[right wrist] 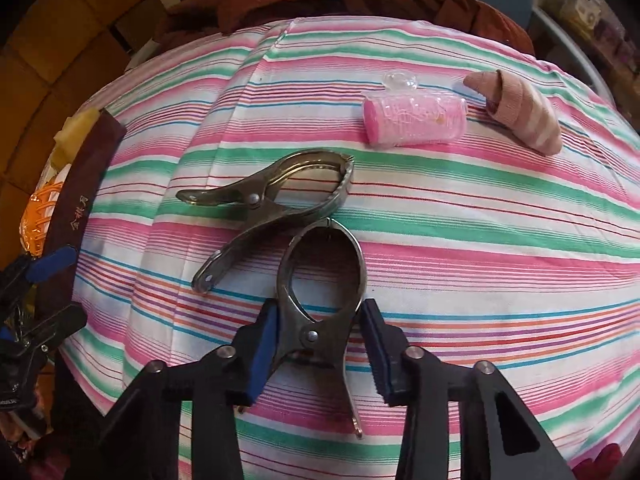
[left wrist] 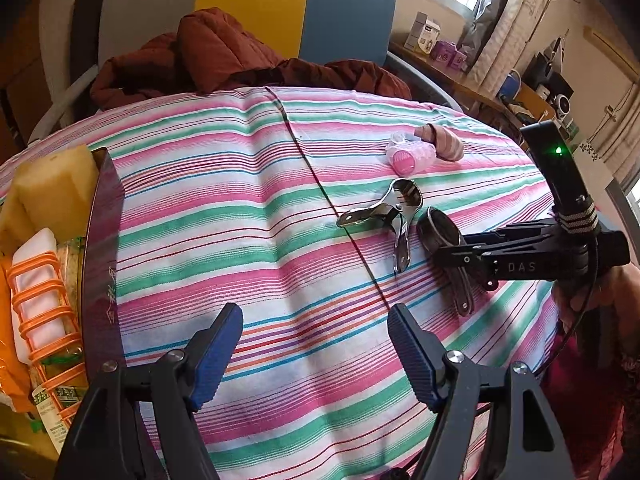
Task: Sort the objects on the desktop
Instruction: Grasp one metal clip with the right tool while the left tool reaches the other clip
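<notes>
Two metal spring clamps lie on the striped cloth [right wrist: 500, 208]. My right gripper [right wrist: 320, 344] is open, its blue pads on either side of the near clamp [right wrist: 320, 276]; the left pad touches it, the right pad stands slightly off. The second clamp [right wrist: 276, 196] lies just beyond, touching the first. A pink roll [right wrist: 416, 120] and a rolled pink sock [right wrist: 520, 112] lie farther back. In the left wrist view my left gripper [left wrist: 316, 352] is open and empty over bare cloth; the right gripper [left wrist: 460, 248] reaches over the near clamp [left wrist: 440, 228] beside the other clamp [left wrist: 384, 216].
A dark box [left wrist: 102, 240] at the left edge holds yellow sponges [left wrist: 48, 188], an orange rack [left wrist: 44, 312] and packets. A red-brown jacket [left wrist: 224, 52] lies behind the table. A cluttered bench [left wrist: 480, 88] stands at back right.
</notes>
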Demonstrator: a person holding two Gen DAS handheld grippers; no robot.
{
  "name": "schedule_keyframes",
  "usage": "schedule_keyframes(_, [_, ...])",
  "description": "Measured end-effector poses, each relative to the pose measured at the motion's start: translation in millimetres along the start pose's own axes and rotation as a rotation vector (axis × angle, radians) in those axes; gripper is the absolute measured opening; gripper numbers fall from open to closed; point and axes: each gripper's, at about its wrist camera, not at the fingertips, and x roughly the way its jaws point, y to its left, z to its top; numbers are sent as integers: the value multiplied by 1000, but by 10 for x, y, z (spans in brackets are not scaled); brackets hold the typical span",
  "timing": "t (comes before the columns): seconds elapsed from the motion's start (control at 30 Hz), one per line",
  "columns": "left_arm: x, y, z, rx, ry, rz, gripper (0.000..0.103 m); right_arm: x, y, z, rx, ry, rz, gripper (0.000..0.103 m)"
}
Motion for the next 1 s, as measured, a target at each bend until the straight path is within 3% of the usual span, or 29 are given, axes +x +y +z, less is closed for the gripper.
schedule_keyframes(0.2, [6,-35,12,13,2,15,76,-10,-69,32,35,-11,5,40])
schedule_keyframes(0.33, [22,-67,38,23,4,17,76,-36,-208,46,81,-25,-47,38])
schedule_keyframes(0.47, [75,-120,144,44,2,9,76,-66,-369,56,147,-43,-154,38])
schedule_keyframes(0.57, [165,-223,290,79,0,-3,76,-70,-542,50,224,-43,-146,38])
schedule_keyframes(0.77, [489,-625,594,247,21,-37,76,-94,-656,40,300,-55,-135,38])
schedule_keyframes(1.0, [903,-920,817,406,97,-9,76,-161,-761,1,325,-61,-106,38])
